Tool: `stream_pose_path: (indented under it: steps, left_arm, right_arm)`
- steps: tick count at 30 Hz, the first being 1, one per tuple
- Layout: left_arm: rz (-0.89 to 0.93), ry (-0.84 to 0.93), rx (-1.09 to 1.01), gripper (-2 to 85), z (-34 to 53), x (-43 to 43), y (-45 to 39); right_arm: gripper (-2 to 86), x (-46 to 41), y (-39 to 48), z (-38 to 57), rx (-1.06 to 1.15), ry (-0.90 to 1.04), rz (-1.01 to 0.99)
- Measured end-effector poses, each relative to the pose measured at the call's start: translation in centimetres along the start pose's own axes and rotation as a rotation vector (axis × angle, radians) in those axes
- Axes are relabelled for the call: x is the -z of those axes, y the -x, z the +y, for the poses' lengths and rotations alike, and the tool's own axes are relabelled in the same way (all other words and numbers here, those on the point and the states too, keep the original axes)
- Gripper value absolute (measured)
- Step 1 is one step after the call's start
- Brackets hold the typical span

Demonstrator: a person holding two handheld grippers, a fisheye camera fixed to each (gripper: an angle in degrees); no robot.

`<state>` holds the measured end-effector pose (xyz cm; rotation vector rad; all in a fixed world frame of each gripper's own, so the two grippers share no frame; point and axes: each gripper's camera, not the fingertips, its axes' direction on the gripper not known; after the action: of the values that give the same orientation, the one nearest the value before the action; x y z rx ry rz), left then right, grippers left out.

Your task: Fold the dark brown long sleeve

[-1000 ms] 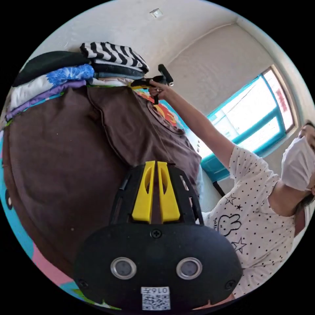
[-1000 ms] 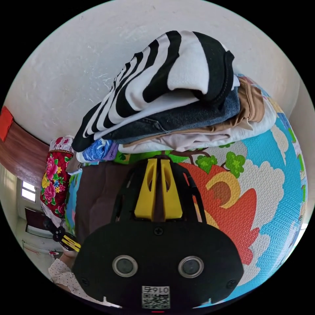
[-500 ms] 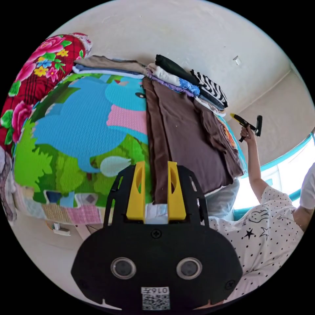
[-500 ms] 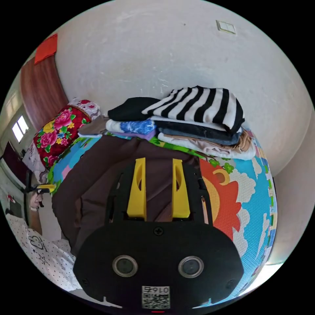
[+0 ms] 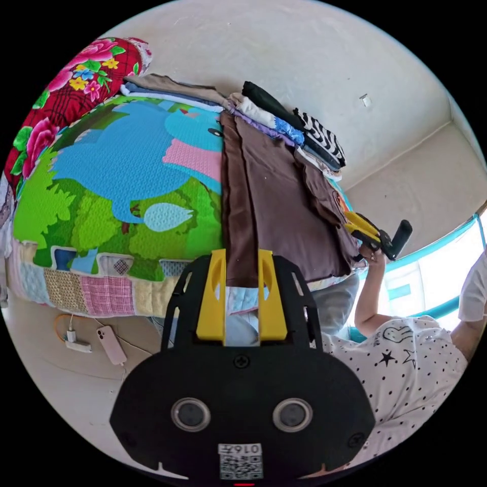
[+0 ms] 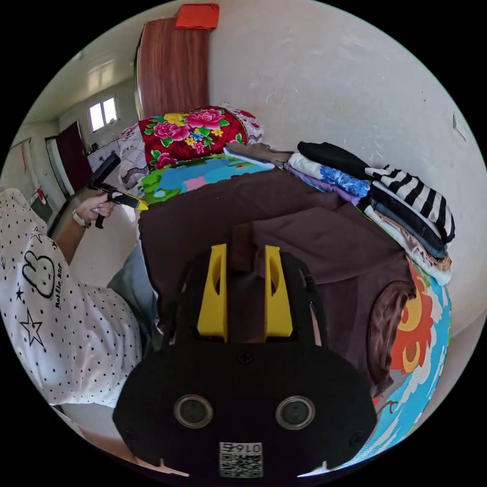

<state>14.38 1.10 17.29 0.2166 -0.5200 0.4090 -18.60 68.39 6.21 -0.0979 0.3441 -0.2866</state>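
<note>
The dark brown long sleeve [image 5: 276,203] lies spread on a colourful play mat [image 5: 127,172], one sleeve folded across its body [image 6: 324,233]. My left gripper [image 5: 242,253] is open, its yellow jaws hovering at the garment's near hem with nothing pressed between them. My right gripper [image 6: 245,248] is open too, above the near part of the brown cloth, with a narrow strip of cloth showing between its jaws. In the left gripper view the right gripper [image 5: 351,221] sits by the garment's right edge in a hand. The left gripper [image 6: 138,204] hovers off the garment's left corner.
Stacks of folded clothes [image 6: 406,203] line the wall behind the garment, a striped piece on top. A red floral bolster [image 5: 66,86] lies at the mat's far end. A phone [image 5: 111,345] and charger lie on the floor. The person's dotted shirt [image 6: 56,304] is close by.
Both grippers were shut on the brown cloth a second ago. They have since let go, opened, and drawn back toward the near edge, leaving the garment flat.
</note>
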Motion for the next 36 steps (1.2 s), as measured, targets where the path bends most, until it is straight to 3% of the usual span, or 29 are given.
stream_pose_path:
  steps: [4,6,12,15,17,20,26,30,36]
  left_arm:
    - [-0.027,-0.009,-0.121,9.9,-1.0,0.9,-4.1]
    - [-0.044,-0.007,-0.184,10.4,-1.5,1.4,-6.2]
    - [0.004,-0.107,-0.171,9.9,-0.9,5.1,-7.7]
    - [-0.111,-0.193,-0.162,9.2,-0.2,7.3,-8.5]
    - [-0.11,-0.185,-0.194,9.1,-0.5,7.3,-9.2]
    - [0.038,-0.09,-0.256,9.6,-1.7,5.2,-10.3]
    - [0.141,-0.02,-0.271,9.8,-1.9,2.1,-11.2]
    - [0.012,-0.043,-0.184,9.9,-0.6,4.2,-8.3]
    - [-0.104,-0.017,0.026,10.4,3.3,9.4,-0.1]
  right_arm:
    - [10.5,1.0,-0.3,-4.1,0.073,0.183,0.226]
    - [2.3,2.7,-1.6,-5.8,0.047,0.215,0.306]
    - [0.2,16.1,-10.4,-11.4,-0.064,0.071,0.342]
    - [0.0,21.2,-12.5,-12.2,-0.027,0.022,0.26]
    - [0.0,21.1,-13.6,-11.9,0.015,0.123,0.175]
    - [0.2,18.1,-15.3,-10.6,0.023,0.343,0.178]
    - [1.3,27.4,-20.9,-10.2,-0.111,0.076,0.184]
    - [3.2,27.8,-23.9,-10.0,-0.094,0.231,0.132]
    - [10.3,36.6,-28.2,-9.5,-0.151,-0.04,0.041]
